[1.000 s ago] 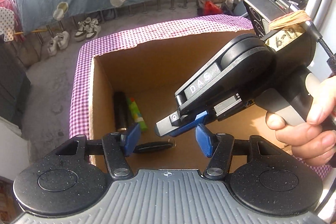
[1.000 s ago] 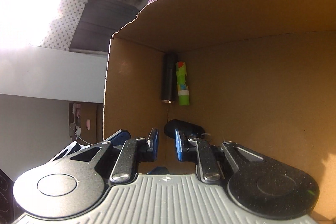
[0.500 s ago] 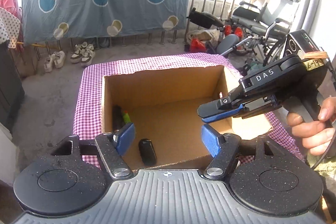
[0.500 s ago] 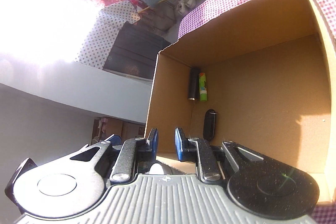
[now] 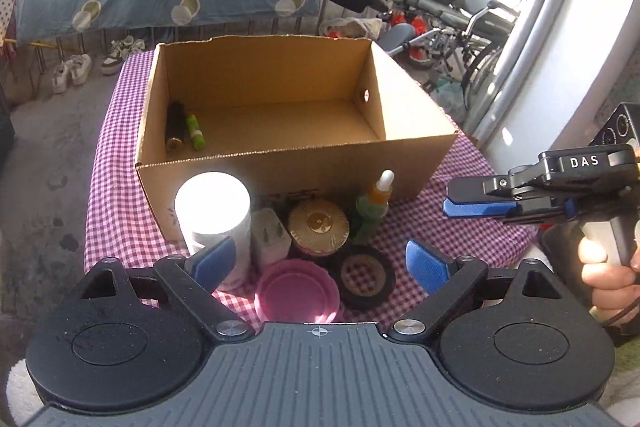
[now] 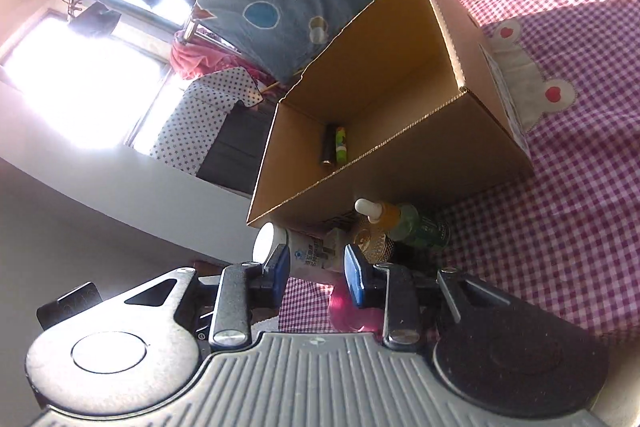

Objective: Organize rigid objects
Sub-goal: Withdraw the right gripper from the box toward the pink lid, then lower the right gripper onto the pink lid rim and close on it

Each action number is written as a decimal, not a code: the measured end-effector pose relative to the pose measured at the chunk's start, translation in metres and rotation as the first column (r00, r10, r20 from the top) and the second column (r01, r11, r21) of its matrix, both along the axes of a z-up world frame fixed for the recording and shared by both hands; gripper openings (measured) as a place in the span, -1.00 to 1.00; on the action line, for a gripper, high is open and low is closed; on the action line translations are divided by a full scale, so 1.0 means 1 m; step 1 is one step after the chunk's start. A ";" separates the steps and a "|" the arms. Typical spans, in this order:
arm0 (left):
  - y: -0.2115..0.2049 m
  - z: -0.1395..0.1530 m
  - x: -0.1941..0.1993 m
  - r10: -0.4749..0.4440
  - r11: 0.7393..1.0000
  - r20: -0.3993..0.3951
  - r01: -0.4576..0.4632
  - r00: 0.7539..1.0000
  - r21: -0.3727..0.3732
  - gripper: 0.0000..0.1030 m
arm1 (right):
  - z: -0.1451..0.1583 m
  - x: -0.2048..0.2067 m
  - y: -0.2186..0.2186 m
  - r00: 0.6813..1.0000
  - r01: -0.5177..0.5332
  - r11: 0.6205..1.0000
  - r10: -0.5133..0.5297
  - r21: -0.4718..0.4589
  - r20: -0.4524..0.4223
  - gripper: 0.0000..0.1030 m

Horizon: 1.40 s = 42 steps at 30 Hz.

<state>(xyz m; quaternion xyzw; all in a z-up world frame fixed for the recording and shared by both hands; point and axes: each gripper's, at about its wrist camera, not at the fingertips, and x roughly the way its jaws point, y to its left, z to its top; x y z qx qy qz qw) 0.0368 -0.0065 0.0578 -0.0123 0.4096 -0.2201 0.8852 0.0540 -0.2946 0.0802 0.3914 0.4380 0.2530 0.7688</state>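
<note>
Two tubes (image 5: 184, 127) lie boxed beyond the empty left claw (image 5: 320, 263), jaws opening wide, and right claw (image 6: 316, 269), parting narrowly; five-odd items (image 5: 318, 225) between await.

The cardboard box (image 5: 280, 163) stands open at the top; its floor is free except for a black cylinder (image 5: 175, 127) and a green tube (image 5: 195, 131) lying against the left wall. Access from above is unobstructed. In front of the near wall, a white canister (image 5: 214, 211), gold-lidded jar (image 5: 318, 225), dropper bottle (image 5: 374, 205), pink lid (image 5: 296, 293) and black tape roll (image 5: 364, 281) crowd together. The checked tablecloth (image 5: 460, 227) right of this cluster lies bare.
</note>
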 end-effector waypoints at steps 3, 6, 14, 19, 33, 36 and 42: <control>-0.006 -0.015 -0.003 -0.025 0.999 -0.031 0.026 0.999 0.021 0.81 | -0.021 -0.016 0.009 0.999 0.011 1.000 -0.011 -0.004 -0.034 -0.37; -0.017 -0.028 -0.007 -0.050 0.995 -0.032 0.053 0.998 0.084 0.83 | -0.033 -0.027 0.022 0.999 -0.002 1.000 0.001 -0.027 -0.053 -0.37; -0.032 -0.064 -0.009 -0.061 0.971 -0.036 0.068 0.997 0.230 0.83 | -0.028 -0.026 0.079 0.998 -0.058 0.971 0.063 -0.233 0.014 -0.37; -0.030 -0.076 -0.002 -0.049 0.974 -0.057 0.060 0.997 0.218 0.76 | -0.028 -0.017 0.108 0.993 -0.090 0.932 0.110 -0.351 0.039 -0.38; -0.032 -0.091 0.012 -0.043 0.973 -0.093 0.062 0.995 0.222 0.50 | -0.042 0.004 0.138 0.987 -0.120 0.885 0.154 -0.450 0.040 -0.47; -0.034 -0.094 0.012 -0.044 0.971 -0.090 0.064 0.995 0.229 0.47 | -0.044 0.005 0.142 0.986 -0.125 0.879 0.163 -0.460 0.043 -0.49; -0.041 -0.096 0.009 -0.038 0.965 -0.072 0.055 0.997 0.256 0.42 | -0.045 0.004 0.147 0.985 -0.115 0.870 0.164 -0.480 0.060 -0.56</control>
